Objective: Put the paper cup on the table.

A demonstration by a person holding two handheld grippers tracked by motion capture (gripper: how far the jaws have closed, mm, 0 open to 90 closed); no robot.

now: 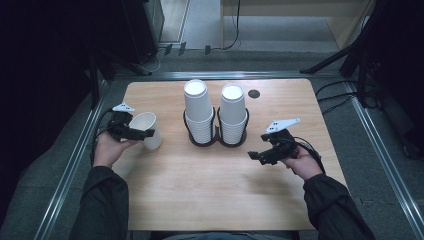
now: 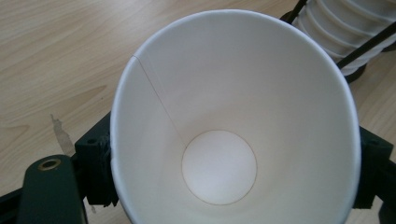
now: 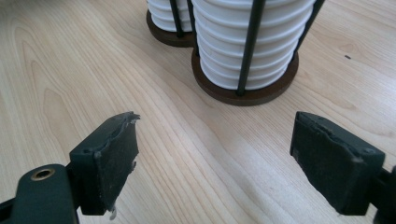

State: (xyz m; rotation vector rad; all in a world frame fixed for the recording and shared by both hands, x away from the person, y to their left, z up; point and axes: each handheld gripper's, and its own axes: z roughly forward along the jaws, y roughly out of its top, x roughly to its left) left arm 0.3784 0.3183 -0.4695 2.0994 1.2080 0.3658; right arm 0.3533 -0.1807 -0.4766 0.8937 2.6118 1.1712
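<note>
White paper cup, smooth, conical, between left tongs.

A single white paper cup is sitting between the jaws of the left hand-held gripper, near the left edge of the tabletop. It is tilting on its side, its open mouth facing back toward the hand. Seen from the left gripper view, the cup is showing a clean, empty inside with a round base and one straight seam.

Two stacks of white cups stand in dark wire holders on the wooden table.
</note>
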